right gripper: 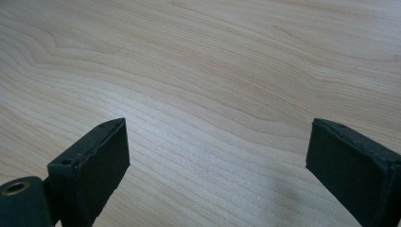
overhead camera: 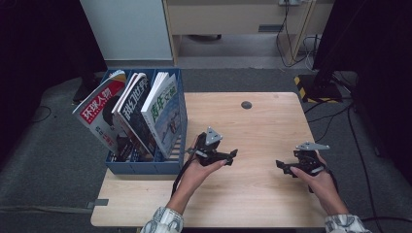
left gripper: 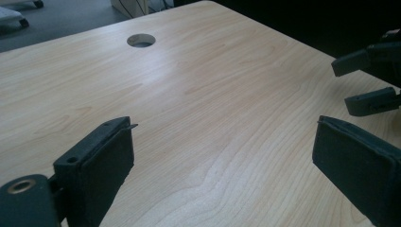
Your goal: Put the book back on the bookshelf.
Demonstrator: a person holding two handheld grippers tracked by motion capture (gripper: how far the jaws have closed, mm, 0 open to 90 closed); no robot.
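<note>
A blue file rack (overhead camera: 171,166) stands at the table's left edge with three magazines leaning in it: a red-covered one (overhead camera: 99,108), a dark one (overhead camera: 132,109) and a pale blue one (overhead camera: 163,112). My left gripper (overhead camera: 233,156) hovers just right of the rack, open, pointing right, nothing between its jaws. In the left gripper view its tips (left gripper: 222,137) frame bare wood. My right gripper (overhead camera: 281,166) is held at the table's right side, open and pointing left toward the other one. The right gripper view shows its tips (right gripper: 217,137) over bare wood.
The light wooden table (overhead camera: 252,194) has a round cable hole (overhead camera: 246,105) near its far edge. Grey carpet surrounds it. Cables and a dark stand base with a yellow-black strip (overhead camera: 311,87) lie at the back right. The right gripper's jaws (left gripper: 371,80) appear at the left gripper view's right edge.
</note>
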